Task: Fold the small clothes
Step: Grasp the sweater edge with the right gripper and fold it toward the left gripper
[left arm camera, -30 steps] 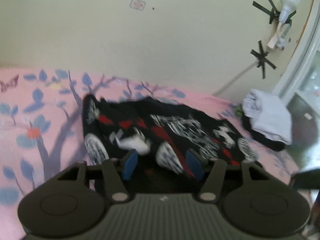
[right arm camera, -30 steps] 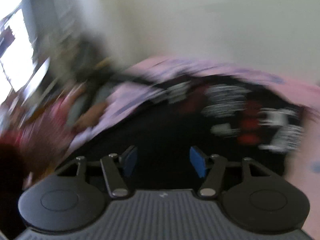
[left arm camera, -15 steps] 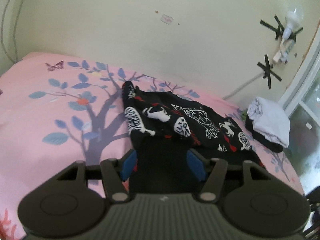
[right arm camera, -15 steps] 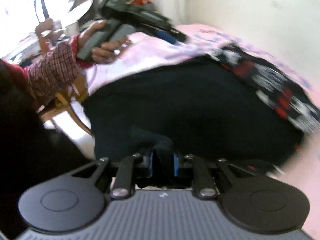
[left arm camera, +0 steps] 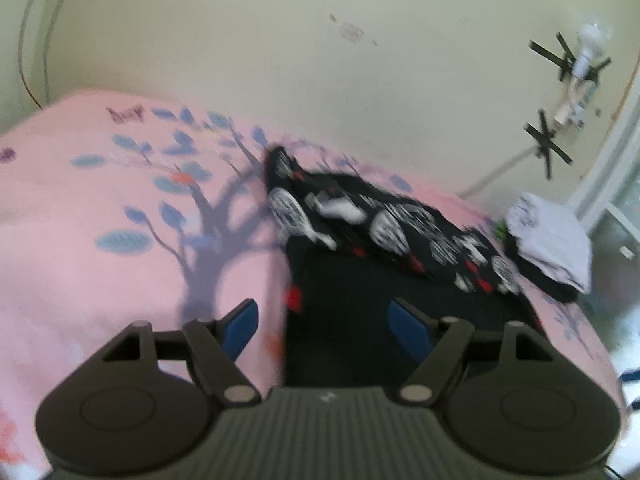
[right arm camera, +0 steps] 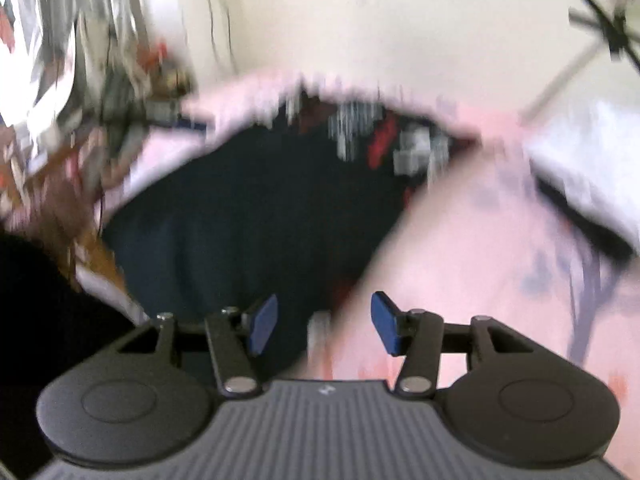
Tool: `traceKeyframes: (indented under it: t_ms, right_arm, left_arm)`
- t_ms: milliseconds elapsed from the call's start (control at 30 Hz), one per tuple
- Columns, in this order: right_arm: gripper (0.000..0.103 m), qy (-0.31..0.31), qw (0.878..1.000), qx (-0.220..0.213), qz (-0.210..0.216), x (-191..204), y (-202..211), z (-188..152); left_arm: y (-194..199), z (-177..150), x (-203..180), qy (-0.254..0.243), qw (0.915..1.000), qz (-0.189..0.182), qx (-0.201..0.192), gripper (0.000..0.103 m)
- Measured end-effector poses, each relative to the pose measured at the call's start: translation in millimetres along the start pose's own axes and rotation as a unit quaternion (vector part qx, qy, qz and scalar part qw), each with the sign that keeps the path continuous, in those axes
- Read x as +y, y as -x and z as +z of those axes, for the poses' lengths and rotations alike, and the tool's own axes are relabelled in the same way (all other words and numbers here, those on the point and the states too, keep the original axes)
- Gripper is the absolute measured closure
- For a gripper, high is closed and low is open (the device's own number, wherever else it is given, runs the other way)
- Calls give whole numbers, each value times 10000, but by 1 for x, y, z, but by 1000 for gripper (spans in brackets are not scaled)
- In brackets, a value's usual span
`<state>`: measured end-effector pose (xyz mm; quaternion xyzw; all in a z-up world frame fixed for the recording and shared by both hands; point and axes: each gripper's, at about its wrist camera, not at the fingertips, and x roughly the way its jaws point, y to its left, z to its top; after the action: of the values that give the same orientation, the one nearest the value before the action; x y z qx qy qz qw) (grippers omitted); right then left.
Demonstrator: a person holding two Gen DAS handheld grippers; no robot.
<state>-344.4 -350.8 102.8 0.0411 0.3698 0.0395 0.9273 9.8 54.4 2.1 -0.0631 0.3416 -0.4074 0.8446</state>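
black garment [left arm camera: 360, 280] with white and red print lies flat on the pink sheet [left arm camera: 100, 280], its patterned part toward the wall, its plain dark part nearer the cameras. left gripper [left arm camera: 326, 330] jaws opening, near edge of the cloth lies between the blue pads, none pressing it. right gripper [right arm camera: 324, 326] jaws opening too, over the garment's near corner, nothing gripped. white and dark folded pile [left arm camera: 552, 248] sits at the sheet's right end. both views blurred.

Patterned garment [left arm camera: 384, 240] on the bed [left arm camera: 100, 216], folded pile [left arm camera: 552, 240] to its right, wall [left arm camera: 320, 60] behind.
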Motion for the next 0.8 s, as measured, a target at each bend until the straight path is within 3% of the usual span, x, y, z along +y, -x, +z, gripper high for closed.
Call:
traceKeyframes:
  t_ms: [167, 267, 333, 400, 500, 567, 667, 733, 800]
  right_arm:
    - [58, -778, 9934, -655, 533, 2, -60, 98]
    - [62, -1416, 9806, -863, 1046, 9, -114, 156]
    - [63, -1727, 9738, -921, 1159, 9, -152, 184]
    - [62, -2063, 9690, -825, 1079, 9, -197, 207]
    - [61, -2478, 9636, -570, 826, 0, -259, 226]
    - [55, -2761, 9588, -361, 560, -13, -298, 231]
    - [52, -3441, 9378, -18, 471, -35, -349, 228]
    - [49, -3656, 9294, 112, 485, -42, -368, 225]
    - [48, -3570, 9324, 3, 568, -38, -374, 232]
  left_arm:
    - [-13, 33, 30, 548, 9974, 282, -374, 28]
    - [-29, 46, 40, 835, 9951, 156, -509, 28]
    - [-39, 44, 45, 925, 9940, -17, -591, 28]
    - [-48, 39, 49, 941, 9951, 8, -317, 31]
    - [-49, 34, 53, 861, 9960, -7, -226, 30]
    - [-51, 35, 54, 909, 9956, -132, -164, 30]
    - [-52, 36, 55, 968, 9949, -235, -145, 29]
    - [-54, 36, 59, 1071, 9937, -306, -91, 29]
    - [-54, 38, 63, 1198, 9921, -362, -91, 29]
